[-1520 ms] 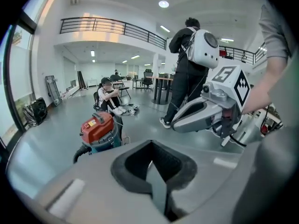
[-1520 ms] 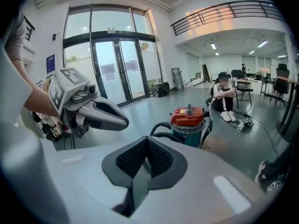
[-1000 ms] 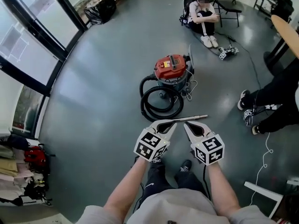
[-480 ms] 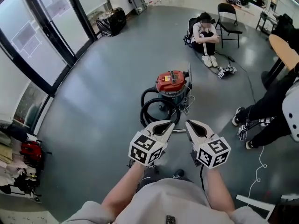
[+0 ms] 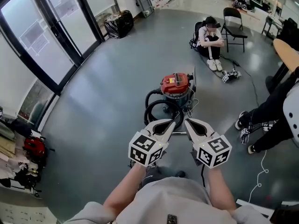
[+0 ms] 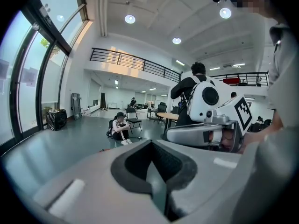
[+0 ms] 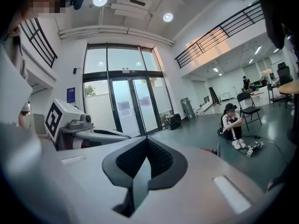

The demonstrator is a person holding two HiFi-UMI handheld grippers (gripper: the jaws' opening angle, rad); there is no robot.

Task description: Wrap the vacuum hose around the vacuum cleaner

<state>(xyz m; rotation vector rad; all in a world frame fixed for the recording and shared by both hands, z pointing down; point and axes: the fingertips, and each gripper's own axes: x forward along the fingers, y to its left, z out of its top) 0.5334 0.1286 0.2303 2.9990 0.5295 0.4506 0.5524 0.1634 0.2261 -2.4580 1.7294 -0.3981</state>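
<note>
Since a second ago we have raised both, the left gripper [image 5: 173, 122] and right gripper [image 5: 186, 121] each closed on nothing, while the vacuum cleaner [image 5: 176, 85] stands on the floor [image 5: 100, 111] ahead, its hose [image 5: 150, 107] looped in front, the loop's near edge hidden behind our jaws.

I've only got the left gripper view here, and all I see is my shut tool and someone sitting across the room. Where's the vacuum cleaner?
Observer: The head view shows the red-lidded vacuum cleaner standing on the floor, straight ahead of the left tool.
Operator: And the hose?
Observer: The black hose lies in loops on the floor at the vacuum cleaner's near side, and nothing grips it.
Operator: Is my other tool carrying anything?
Observer: No. The right gripper view shows the right tool shut with nothing between its jaws.
</note>
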